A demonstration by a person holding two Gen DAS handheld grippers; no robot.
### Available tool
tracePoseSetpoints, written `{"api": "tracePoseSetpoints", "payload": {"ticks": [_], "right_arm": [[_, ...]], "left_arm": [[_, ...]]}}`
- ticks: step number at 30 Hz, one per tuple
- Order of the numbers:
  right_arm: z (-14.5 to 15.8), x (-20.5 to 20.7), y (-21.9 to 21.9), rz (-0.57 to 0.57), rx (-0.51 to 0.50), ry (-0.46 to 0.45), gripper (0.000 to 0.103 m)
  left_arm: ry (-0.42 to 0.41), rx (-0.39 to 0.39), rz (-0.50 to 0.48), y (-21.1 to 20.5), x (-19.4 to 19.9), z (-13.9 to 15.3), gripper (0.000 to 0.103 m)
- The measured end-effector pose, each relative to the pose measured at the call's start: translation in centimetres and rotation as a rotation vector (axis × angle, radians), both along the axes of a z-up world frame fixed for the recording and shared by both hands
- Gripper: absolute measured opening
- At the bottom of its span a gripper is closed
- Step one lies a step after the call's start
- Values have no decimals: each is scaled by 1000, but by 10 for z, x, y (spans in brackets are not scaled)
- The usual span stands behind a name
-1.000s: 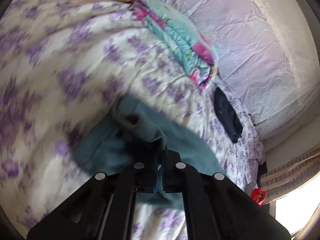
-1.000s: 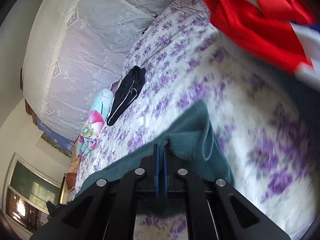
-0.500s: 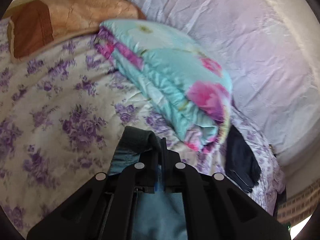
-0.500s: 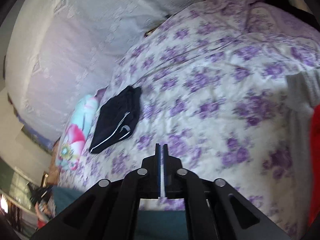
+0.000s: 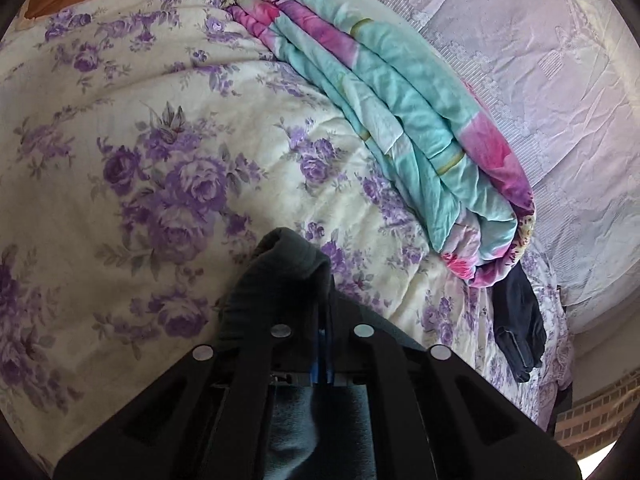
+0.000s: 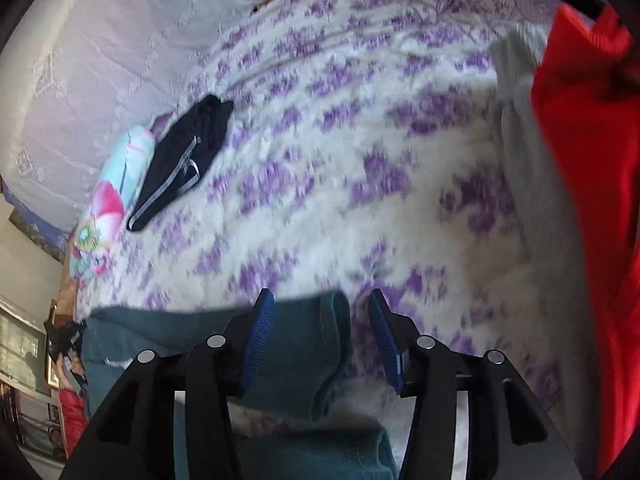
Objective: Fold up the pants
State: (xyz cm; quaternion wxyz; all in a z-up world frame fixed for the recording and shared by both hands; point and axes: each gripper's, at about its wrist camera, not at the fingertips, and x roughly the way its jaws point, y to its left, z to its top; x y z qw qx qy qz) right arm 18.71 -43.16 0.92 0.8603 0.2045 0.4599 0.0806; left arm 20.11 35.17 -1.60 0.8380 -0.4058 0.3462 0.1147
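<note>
Left claw (image 5: 325, 320) clenched on a bunched fold of the teal pants (image 5: 280, 272); right claw (image 6: 322, 336) released — pants (image 6: 304, 344) lie between its spread fingers, on the bed (image 6: 320, 160).

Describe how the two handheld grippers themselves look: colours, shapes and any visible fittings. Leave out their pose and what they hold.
Both are alike. The left gripper and right gripper have angular matte black frames with open cut-outs and four round silver fasteners each. The right one's fingers carry ribbed blue pads; on the left gripper only a thin blue strip shows. No cables, markings or sleeves are visible.
</note>
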Motion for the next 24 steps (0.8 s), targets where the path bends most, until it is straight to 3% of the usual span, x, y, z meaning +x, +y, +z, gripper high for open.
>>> {"api": "tracePoseSetpoints", "payload": {"ticks": [1, 2, 3, 8, 12, 14, 16, 19, 20, 21, 23, 24], "right_arm": [[-5, -1, 3, 6, -15, -7, 35], [-6, -3, 7, 11, -40, -23, 12], [-7, -1, 12, 35, -37, -37, 7], [31, 21, 14, 8, -67, -167, 7], [55, 59, 8, -51, -147, -232, 7], [51, 76, 10, -61, -174, -226, 7], [34, 96, 12, -80, -192, -180, 7], [3, 122, 13, -60, -196, -93, 11], [1, 123, 14, -65, -187, -92, 17], [5, 122, 10, -69, -149, -106, 33], [15, 113, 4, -105, -132, -128, 53], [24, 103, -1, -132, -137, -153, 53]], "left_arm": [[-3, 0, -1, 0, -1, -1, 3], [-6, 5, -4, 1, -2, 0, 3], [-8, 12, -4, 0, -2, 0, 3], [-39, 80, 6, -6, -5, 13, 3], [-124, 100, 12, -10, -11, 32, 4], [-126, 127, 1, -16, -7, 35, 4], [-65, 186, -16, -25, 6, 29, 5], [18, 154, -21, -23, 21, 8, 6], [14, 139, -22, -21, 21, 7, 6], [-3, 123, -21, -18, 19, 8, 7], [-27, 106, -29, -15, 16, 9, 14], [-42, 100, -36, -15, 14, 10, 22]]}}
